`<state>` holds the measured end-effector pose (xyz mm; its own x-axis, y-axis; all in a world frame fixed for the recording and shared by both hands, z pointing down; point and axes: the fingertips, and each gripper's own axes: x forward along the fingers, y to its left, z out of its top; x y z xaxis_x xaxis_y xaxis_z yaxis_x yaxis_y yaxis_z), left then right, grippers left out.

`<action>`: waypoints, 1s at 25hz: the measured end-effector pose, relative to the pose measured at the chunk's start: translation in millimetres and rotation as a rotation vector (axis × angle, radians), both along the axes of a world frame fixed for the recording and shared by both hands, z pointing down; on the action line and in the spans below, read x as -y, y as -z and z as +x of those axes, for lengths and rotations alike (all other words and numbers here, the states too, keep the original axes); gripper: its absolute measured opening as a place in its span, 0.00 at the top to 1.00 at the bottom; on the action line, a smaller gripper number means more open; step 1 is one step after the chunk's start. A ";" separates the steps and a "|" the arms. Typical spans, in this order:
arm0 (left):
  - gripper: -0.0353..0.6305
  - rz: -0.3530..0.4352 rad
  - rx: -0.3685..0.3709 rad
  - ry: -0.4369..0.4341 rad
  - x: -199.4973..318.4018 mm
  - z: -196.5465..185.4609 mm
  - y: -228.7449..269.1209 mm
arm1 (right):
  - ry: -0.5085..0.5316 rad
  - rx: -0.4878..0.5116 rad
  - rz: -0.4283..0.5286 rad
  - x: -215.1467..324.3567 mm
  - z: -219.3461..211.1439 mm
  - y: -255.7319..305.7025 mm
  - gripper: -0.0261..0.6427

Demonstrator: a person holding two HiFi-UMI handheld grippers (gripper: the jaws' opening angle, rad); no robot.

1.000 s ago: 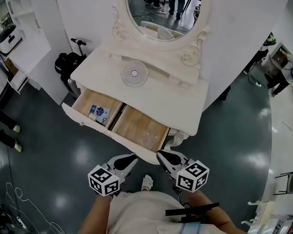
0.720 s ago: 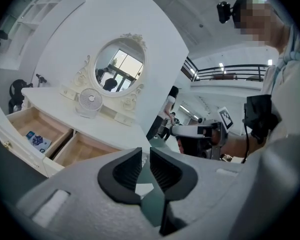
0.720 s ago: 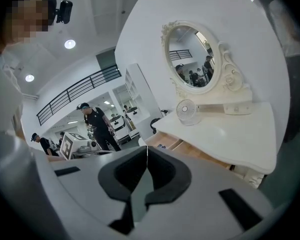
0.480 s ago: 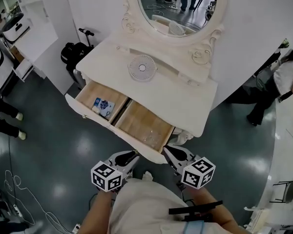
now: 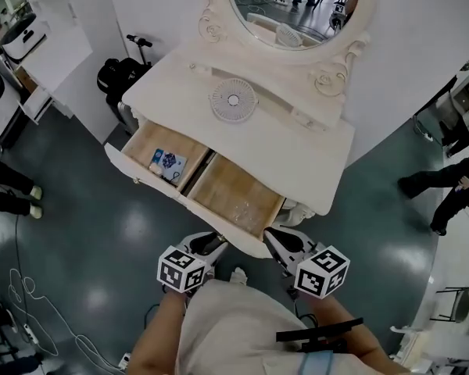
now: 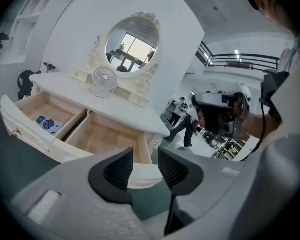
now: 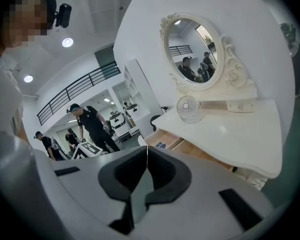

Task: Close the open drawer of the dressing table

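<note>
Drawer point(image 5: 227, 194): pulled out from the dressing table's point(image 5: 281, 143) front edge; blue packet point(image 5: 166, 162) in its left compartment.
Left gripper point(image 5: 207, 244): jaws opening, nothing between them, near the drawer's front right corner.
Right gripper point(image 5: 285, 241): clenched, empty, beside that corner.

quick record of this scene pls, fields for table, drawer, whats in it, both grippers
table: cream dressing table with oval mirror
on top: small white round fan
drawer: wood-lined drawer, pulled open, two compartments
contents: blue-and-white packet in the compartment at the head view's left
left: left gripper, jaws opening, nothing between them
right: right gripper, jaws together, empty
task state: drawer not yet closed
</note>
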<state>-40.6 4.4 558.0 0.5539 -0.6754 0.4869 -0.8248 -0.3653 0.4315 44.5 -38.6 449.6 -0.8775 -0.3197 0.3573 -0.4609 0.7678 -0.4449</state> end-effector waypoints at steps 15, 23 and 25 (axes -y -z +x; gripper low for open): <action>0.70 -0.175 0.151 -0.103 8.2 3.0 -85.6 | -0.024 -0.037 -0.013 3.2 -0.6 -8.0 0.94; 0.70 -0.238 0.202 -0.132 13.9 2.5 -112.0 | -0.043 -0.057 -0.035 7.5 5.4 -18.6 0.94; 0.70 -0.256 0.222 -0.145 13.1 1.7 -120.2 | -0.045 -0.060 -0.036 8.9 6.1 -19.2 0.94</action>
<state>-38.9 -8.7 678.2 0.4971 -0.4381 0.7490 -0.8560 -0.3891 0.3405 50.5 -47.5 468.8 -0.8393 -0.3444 0.4207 -0.5213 0.7295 -0.4428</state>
